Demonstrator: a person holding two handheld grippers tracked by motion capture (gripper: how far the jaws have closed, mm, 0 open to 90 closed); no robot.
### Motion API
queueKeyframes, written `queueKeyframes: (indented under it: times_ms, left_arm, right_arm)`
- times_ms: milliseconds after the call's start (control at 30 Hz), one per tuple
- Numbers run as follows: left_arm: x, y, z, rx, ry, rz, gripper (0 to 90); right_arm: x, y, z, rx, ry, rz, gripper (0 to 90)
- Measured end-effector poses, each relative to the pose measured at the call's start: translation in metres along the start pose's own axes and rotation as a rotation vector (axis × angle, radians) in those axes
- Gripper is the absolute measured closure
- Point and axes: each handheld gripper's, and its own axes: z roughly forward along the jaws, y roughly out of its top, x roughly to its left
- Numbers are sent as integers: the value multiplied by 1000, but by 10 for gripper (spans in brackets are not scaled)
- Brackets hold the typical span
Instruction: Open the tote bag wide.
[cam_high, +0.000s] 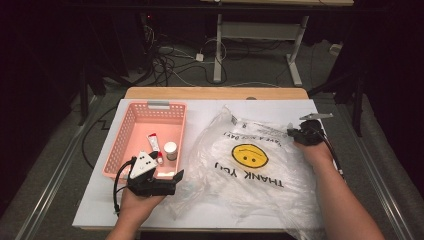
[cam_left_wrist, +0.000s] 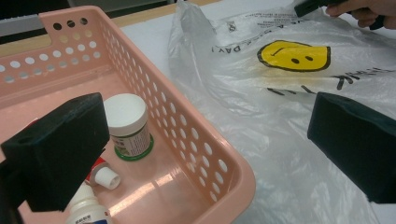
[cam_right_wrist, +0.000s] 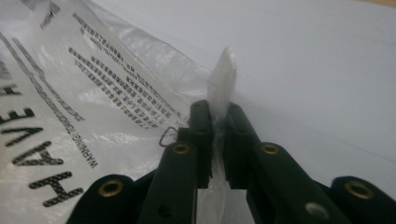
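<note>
Right tongs (cam_right_wrist: 219, 123) apparently clamped on bag (cam_right_wrist: 116, 93)

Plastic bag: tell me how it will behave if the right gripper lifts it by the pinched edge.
The plastic bag would probably drape and sag: it lies crumpled and wrinkled on the table. It looks thin and see-through, so likely very light. The film may slip or stretch, since the right gripper pinches only a narrow fold of it.
</note>
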Motion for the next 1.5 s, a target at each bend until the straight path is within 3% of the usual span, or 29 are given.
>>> queueKeyframes:
  times_ms: [67,133,200,233,267,333,400,533,667,767,800,900,967,1067,1100,1133,1167,1200,1233,1300,1333,1367,1433,1500]
  left_arm:
    - [0,-1,1,6,1,5,0]
    - [1,-1,2,11,-1,6,0]
    - [1,-1,2,10,-1,3,0]
    - [1,-1,2,9,-1,3,0]
    - [1,-1,2,9,-2,4,0]
    - [1,-2,3,10,-1,5,0]
    - [0,-2,3,15,-1,4,0]
    - [-2,-2,5,21,-4,7,0]
    - [1,2,5,24,-6,10,0]
    - [4,5,5,16,-17,0,0]
    - [4,5,4,22,-11,11,0]
    - [5,1,2,1,-13,1,0]
    - [5,-2,1,-13,-22,-21,0]
    - [3,-3,0,-12,-29,-7,0]
    - [3,-4,0,-14,-31,-7,0]
    - [2,-4,-1,-16,-32,-7,0]
    - [1,-5,-2,-15,-34,-6,0]
    - [1,-6,-3,-16,-34,-4,0]
    - [0,-7,-4,-15,-36,-4,0]
    - [0,-10,-5,-12,-41,-10,0]
    - [0,-11,-5,-6,-42,-6,0]
    - [0,-11,-5,-3,-43,-4,0]
    - [0,-11,-5,-6,-41,-6,0]
    - [0,-11,-5,-11,-42,-11,0]
  right_arm:
    - [-9,2,-6,-27,-40,23,882]
    - [-14,1,-7,-34,-49,36,881]
    - [-32,-3,-13,-57,-80,97,882]
    - [-32,-3,-13,-57,-80,97,882]
    - [-44,-7,-18,-71,-107,131,882]
    - [-50,-9,-21,-77,-125,149,882]
    - [-67,-15,-28,-91,-177,193,882]
    - [-81,-21,-34,-94,-209,223,881]
    - [-86,-22,-49,-113,-217,198,643]
    - [-79,-19,-72,-151,-232,144,559]
    - [-79,-19,-72,-151,-232,144,559]
    - [-64,-23,-99,-188,-242,81,529]
    - [-50,-32,-116,-211,-213,65,530]
    - [-23,-51,-133,-209,-170,37,529]
    - [-3,-66,-141,-196,-146,20,530]
    - [-3,-66,-141,-196,-146,20,530]
    - [7,-73,-144,-192,-127,20,530]
    - [26,-88,-149,-186,-91,21,537]
    - [26,-88,-149,-186,-91,21,537]
    - [45,-101,-152,-161,-62,-11,537]
    - [59,-113,-155,-164,-26,-3,547]
    - [59,-113,-155,-164,-26,-3,547]
    - [80,-126,-159,-138,35,-34,545]
    - [86,-129,-160,-132,56,-42,524]
